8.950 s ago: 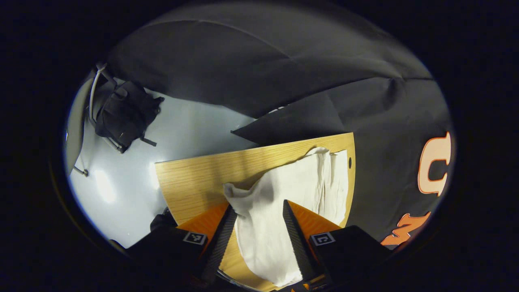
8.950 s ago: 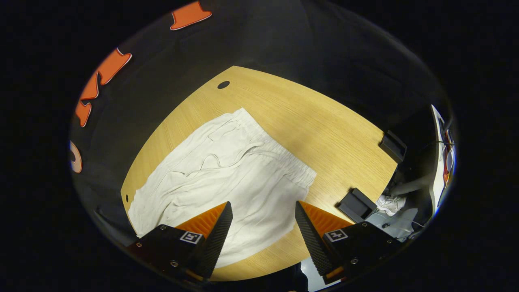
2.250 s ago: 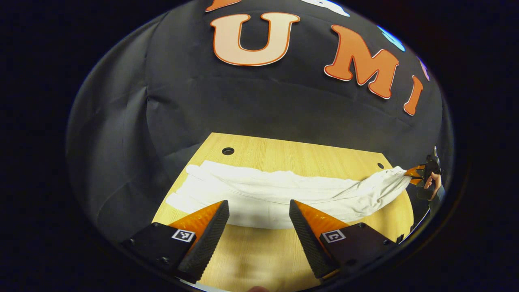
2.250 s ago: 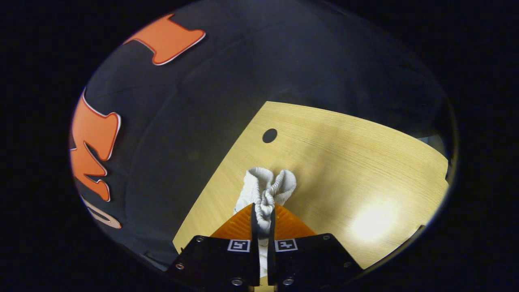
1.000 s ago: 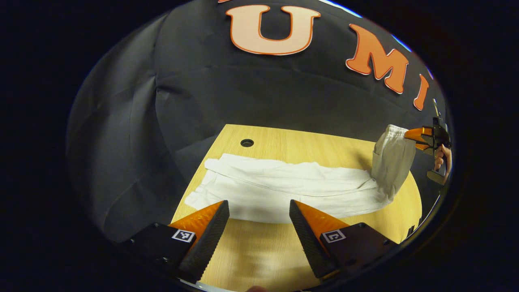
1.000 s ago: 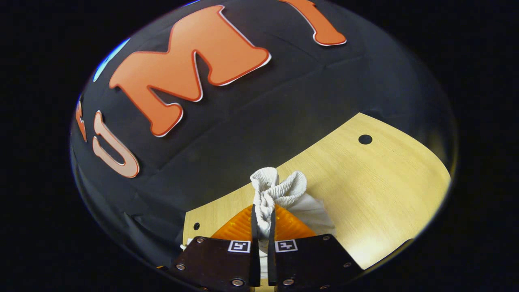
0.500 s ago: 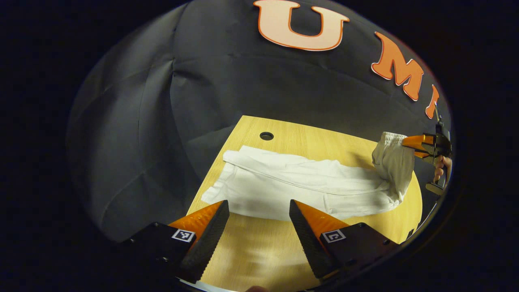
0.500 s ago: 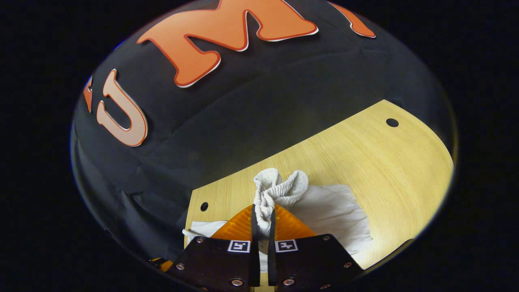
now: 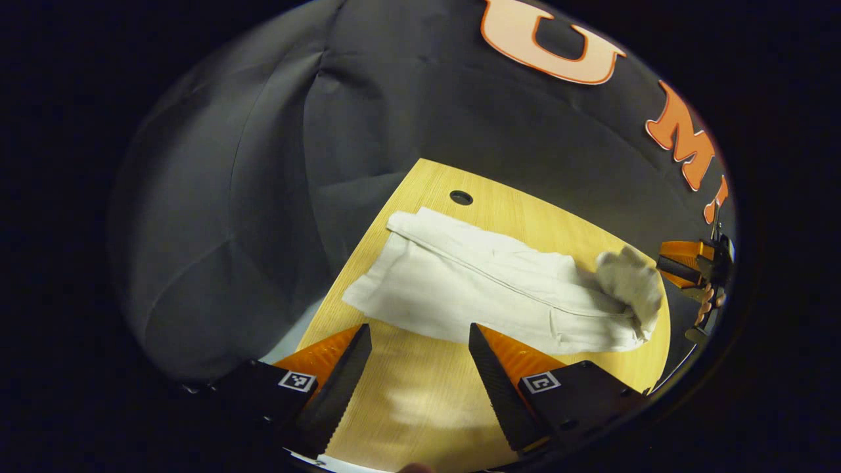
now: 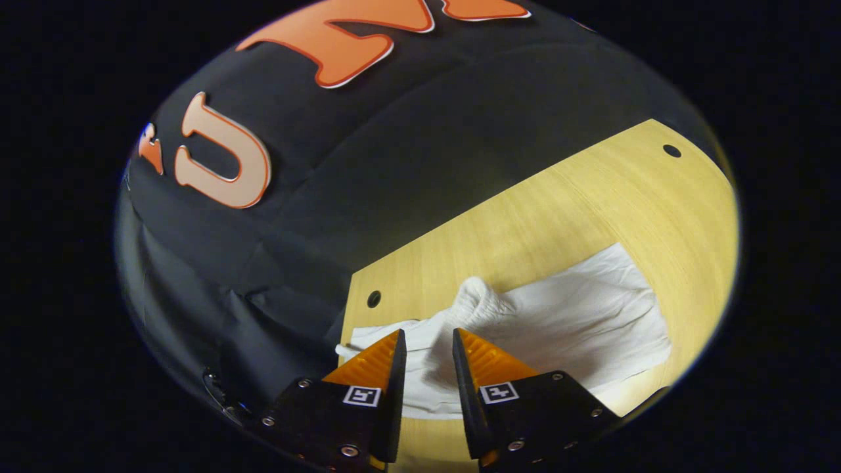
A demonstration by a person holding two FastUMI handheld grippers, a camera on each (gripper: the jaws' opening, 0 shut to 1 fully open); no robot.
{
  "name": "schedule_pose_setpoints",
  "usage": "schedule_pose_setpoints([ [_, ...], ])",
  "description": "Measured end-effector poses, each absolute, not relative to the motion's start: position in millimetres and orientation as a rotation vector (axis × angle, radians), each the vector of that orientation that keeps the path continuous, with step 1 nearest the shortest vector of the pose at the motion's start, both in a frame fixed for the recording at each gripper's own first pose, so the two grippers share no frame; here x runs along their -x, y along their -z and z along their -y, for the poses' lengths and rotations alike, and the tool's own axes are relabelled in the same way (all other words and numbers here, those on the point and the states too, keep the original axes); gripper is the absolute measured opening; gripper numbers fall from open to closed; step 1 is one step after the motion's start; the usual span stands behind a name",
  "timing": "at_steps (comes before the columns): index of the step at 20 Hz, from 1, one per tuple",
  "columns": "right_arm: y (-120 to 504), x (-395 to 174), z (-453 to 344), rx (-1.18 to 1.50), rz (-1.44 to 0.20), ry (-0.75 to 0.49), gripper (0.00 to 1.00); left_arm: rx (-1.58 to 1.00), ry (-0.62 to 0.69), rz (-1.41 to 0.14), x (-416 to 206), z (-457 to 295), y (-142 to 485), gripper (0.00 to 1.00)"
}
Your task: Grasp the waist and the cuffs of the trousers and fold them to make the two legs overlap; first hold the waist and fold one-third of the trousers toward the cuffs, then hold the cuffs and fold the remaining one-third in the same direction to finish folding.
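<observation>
White trousers lie lengthwise on the wooden table, legs stacked one on the other, cuffs at the left end. The elastic waist is folded over onto the legs in a loose bunch. My right gripper, held by a hand, hovers just past that bunch. In the right gripper view, my right gripper is slightly open just behind the waist, gripping nothing. My left gripper stands open above the table's near side, short of the trousers.
The black cloth wall closes in the table's back and left. Cable holes sit in the table's far corners. Bare wood lies beyond the trousers and in front of them.
My right gripper has carried the waist over the legs, then opened and let it drop onto them. My left gripper stayed open and has turned, shifting the trousers rightward in its view.
</observation>
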State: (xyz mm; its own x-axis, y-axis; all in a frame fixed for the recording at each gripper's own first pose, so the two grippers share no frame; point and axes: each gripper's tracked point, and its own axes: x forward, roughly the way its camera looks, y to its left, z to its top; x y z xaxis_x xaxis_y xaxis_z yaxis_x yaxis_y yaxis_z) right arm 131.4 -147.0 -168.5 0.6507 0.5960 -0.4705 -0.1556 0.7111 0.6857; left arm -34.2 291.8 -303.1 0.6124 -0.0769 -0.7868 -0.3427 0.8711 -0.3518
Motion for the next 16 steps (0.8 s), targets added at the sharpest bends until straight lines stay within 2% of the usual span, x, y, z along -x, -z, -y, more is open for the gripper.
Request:
schedule_pose_setpoints([
  [1,167.1,-133.9,151.1,-0.648,-0.738,-0.463,0.43,0.537,-0.161,-0.916,37.6,-293.5,309.6,0.98],
  [7,156.9,-131.3,181.0,-0.594,-0.674,-0.418,0.78,0.888,-0.195,-0.96,42.6,-298.3,339.0,1.0],
  [8,155.2,-129.6,188.4,-0.592,-0.664,-0.403,0.8,0.947,-0.212,-0.965,41.1,-296.3,347.4,0.96],
  [11,154.7,-124.8,220.7,-0.588,-0.643,-0.346,0.83,1.077,-0.276,-0.952,40.4,-308.1,370.8,1.0],
  [16,147.9,-117.4,259.4,-0.588,-0.609,-0.284,0.85,1.196,-0.342,-0.947,33.7,-331.2,395.4,0.99],
])
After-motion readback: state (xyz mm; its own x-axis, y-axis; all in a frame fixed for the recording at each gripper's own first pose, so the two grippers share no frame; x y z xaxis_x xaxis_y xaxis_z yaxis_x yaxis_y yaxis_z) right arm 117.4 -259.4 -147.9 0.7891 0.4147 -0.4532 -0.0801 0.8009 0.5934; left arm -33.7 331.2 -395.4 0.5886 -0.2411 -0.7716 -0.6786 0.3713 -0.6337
